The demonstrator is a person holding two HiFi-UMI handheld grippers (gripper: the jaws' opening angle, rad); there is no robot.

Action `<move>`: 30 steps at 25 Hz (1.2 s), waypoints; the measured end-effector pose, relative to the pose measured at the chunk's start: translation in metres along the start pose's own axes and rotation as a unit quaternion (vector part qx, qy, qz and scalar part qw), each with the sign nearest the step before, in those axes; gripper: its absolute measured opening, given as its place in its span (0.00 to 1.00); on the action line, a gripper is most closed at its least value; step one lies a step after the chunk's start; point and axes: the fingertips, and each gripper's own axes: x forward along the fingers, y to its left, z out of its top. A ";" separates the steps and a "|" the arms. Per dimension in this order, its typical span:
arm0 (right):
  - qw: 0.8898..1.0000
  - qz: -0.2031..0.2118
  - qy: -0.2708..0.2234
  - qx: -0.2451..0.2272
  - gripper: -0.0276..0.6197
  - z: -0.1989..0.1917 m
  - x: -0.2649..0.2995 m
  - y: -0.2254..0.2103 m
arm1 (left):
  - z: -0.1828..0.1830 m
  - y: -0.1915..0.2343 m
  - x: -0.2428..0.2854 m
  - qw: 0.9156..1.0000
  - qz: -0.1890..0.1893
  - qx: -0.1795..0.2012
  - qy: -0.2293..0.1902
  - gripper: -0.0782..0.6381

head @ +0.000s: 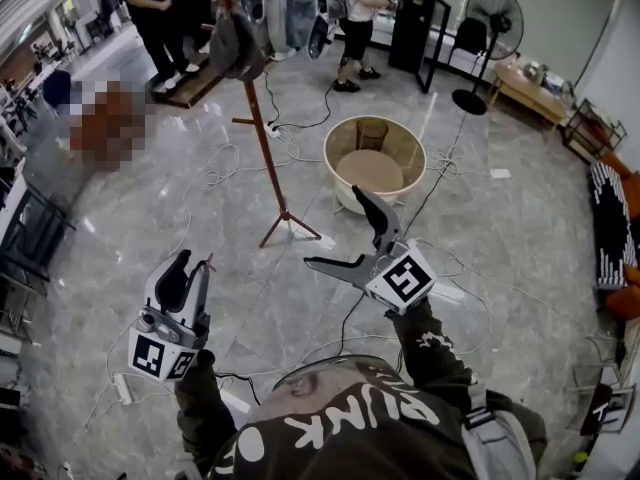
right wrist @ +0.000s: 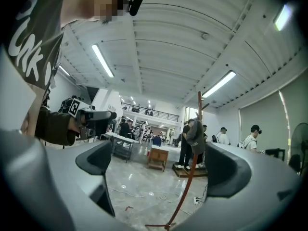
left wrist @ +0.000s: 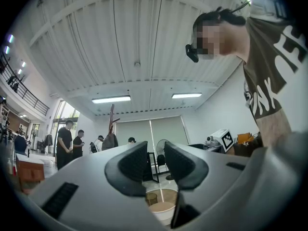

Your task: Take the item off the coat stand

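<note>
The right gripper (head: 333, 226) is spread wide and empty, facing the coat stand (head: 268, 158). The left gripper (head: 195, 263) holds nothing, its jaws only a slit apart. Both are well short of the stand. The dark grey item (head: 238, 46) hangs near the stand's top. It looks soft, light and limp, probably cloth, so pinching a bunched fold and lifting it upward off its peg seems safest

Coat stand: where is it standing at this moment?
Head view: the coat stand stands upper left of centre, just left of the round wooden tub.
</note>
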 end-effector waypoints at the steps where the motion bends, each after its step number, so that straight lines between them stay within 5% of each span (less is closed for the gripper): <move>1: 1.000 -0.003 -0.003 0.000 0.96 0.002 -0.001 -0.002 | 0.000 -0.001 0.001 1.000 0.000 0.001 0.001 0.27; 20: 1.000 0.011 -0.017 -0.015 0.96 -0.002 -0.021 -0.063 | -0.008 -0.028 0.044 0.999 0.023 0.015 0.023 0.27; 30: 1.000 0.000 -0.011 -0.016 0.96 -0.031 0.034 -0.108 | -0.049 0.033 0.077 1.000 0.019 0.005 0.024 0.27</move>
